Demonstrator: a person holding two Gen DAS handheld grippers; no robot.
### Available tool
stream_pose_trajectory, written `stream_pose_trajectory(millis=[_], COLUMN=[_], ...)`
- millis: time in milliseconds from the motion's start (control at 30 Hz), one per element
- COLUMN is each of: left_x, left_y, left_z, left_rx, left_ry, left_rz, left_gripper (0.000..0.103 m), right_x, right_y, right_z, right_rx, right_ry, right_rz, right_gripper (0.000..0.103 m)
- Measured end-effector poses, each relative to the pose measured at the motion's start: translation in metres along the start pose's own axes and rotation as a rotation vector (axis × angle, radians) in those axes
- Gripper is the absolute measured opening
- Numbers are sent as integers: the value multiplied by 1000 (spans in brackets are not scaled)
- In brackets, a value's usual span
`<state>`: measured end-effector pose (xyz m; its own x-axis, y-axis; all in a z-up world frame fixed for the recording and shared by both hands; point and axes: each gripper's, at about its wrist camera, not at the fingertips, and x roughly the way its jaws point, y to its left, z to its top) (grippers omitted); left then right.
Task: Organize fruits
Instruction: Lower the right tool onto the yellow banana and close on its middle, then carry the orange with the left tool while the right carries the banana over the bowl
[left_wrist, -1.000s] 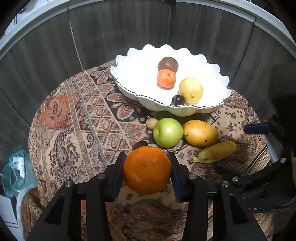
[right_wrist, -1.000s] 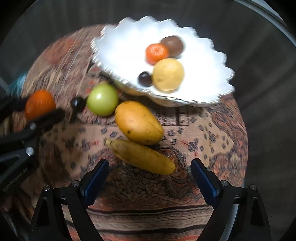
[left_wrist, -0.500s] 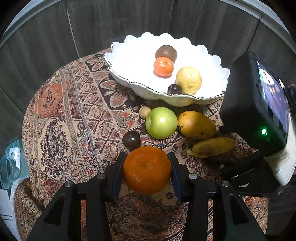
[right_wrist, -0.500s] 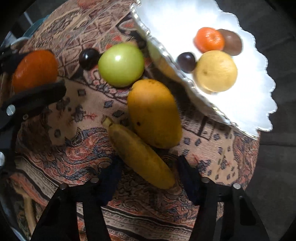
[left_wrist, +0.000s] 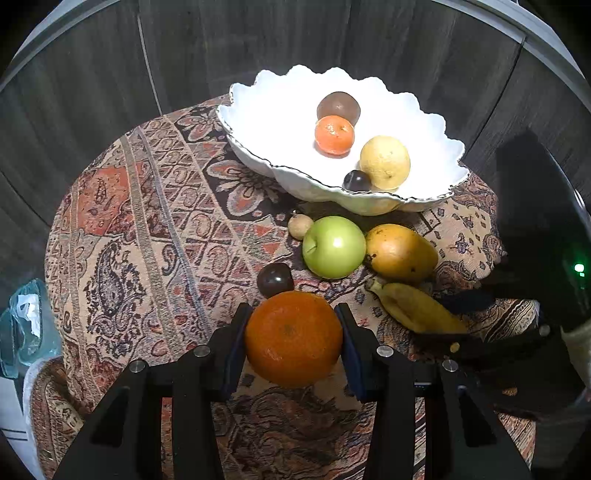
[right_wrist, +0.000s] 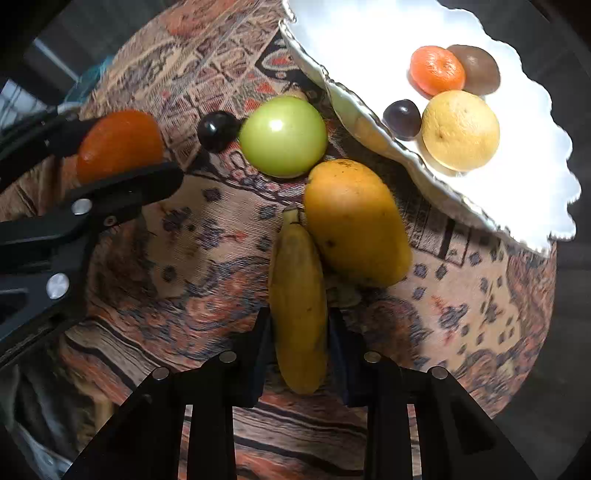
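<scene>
The banana (right_wrist: 298, 302) lies on the patterned cloth (right_wrist: 207, 236) just beside the mango (right_wrist: 354, 221), and the right gripper (right_wrist: 297, 343) now has its jaws pressed against the banana's lower half; a second ago those jaws stood wide and clear of it, and they have just been closing, so the grasp looks made and the lift is next; the fruit does not look raised yet; the left gripper (left_wrist: 293, 338) stays clamped part-way open on the big orange (left_wrist: 293, 338), held above the cloth as before; the green apple (left_wrist: 333, 246), a dark plum (left_wrist: 275, 279) and a small pale fruit (left_wrist: 300, 226) wait outside the white bowl (left_wrist: 258, 110), which already holds four fruits; both held pieces likely go there
</scene>
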<state>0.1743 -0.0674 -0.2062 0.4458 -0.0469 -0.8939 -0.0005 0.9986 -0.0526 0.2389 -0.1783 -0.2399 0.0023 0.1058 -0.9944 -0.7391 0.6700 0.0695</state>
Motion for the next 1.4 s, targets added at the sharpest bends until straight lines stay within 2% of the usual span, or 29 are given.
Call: stream_pose_trajectory(millis=[167,300,567,933,967,1400], left_x=[-7,-14,-28,-43,-44,-63], left_y=[3,5,14,19,19,21], left_z=[-1,-1,2,11,12,49], left_rx=[9,22,46,62,65,91], left_ry=[-13,-32,-81,-124,-129,-216], left_rz=[-2,0,29,32,30,16], left_gripper=[45,45,45,45,45,45], right_x=[-12,-24,-47,-79,-74,-107], right_y=[10,19,17,10,14,5], right_z=[-14,-27,-51,-65,-56,-38], right_rx=[115,197,389,530,535,604], right_ry=[-65,-150,-300,-395,-399,-515], right_rz=[70,73,-2,-70,-74,-135], right_gripper=[30,30,30,30,30,30])
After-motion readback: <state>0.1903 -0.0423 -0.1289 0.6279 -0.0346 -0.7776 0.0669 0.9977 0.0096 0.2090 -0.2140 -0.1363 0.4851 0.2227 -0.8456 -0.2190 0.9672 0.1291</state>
